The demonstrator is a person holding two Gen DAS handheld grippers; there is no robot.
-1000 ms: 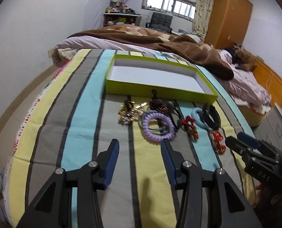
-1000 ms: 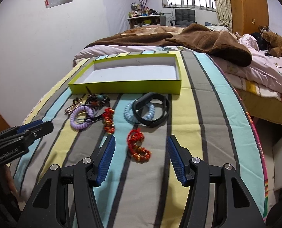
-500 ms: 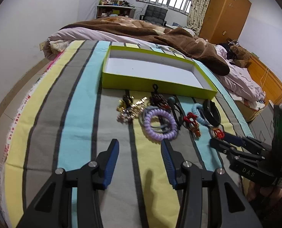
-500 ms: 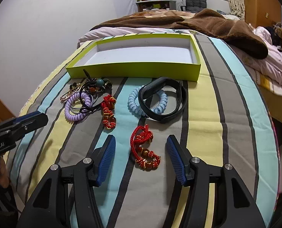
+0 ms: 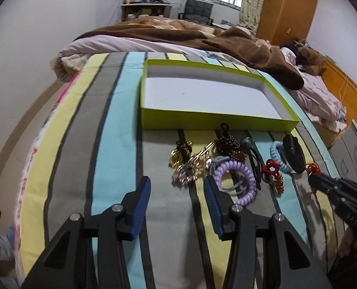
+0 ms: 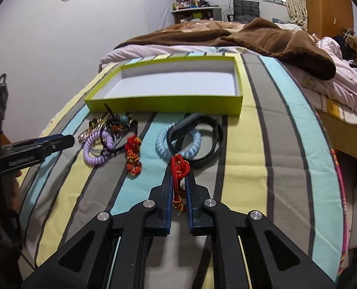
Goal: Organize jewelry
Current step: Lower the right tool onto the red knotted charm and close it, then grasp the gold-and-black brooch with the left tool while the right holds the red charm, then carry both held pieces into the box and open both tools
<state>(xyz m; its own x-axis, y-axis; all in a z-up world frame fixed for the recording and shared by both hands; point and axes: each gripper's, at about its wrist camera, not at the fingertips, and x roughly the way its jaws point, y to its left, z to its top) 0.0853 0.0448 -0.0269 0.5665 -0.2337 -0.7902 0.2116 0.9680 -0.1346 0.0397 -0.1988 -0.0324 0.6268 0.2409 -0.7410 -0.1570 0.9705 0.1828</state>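
A lime-green tray [image 5: 217, 121] [image 6: 164, 103] with a white floor lies empty on the striped bedspread. In front of it lie a purple coil hair tie [image 5: 235, 183] [image 6: 97, 148], a gold clip [image 5: 190, 166], a red knotted bracelet [image 6: 133, 153], a light blue coil tie [image 6: 178, 142] and a black band [image 6: 202, 142]. My right gripper [image 6: 179, 178] is shut on a red knotted bracelet with gold beads [image 6: 178, 168]. My left gripper [image 5: 177, 192] is open and empty, just short of the gold clip and purple tie.
A brown blanket [image 6: 250, 36] and pink bedding [image 6: 347, 86] lie behind the tray. The bed's edge drops off at the right [image 6: 340, 192]. A wooden wardrobe [image 5: 287, 9] and a desk with clutter [image 5: 144, 4] stand at the far wall.
My right gripper has closed on the red beaded bracelet that lay between its fingers. My left gripper has moved forward and left, still open.
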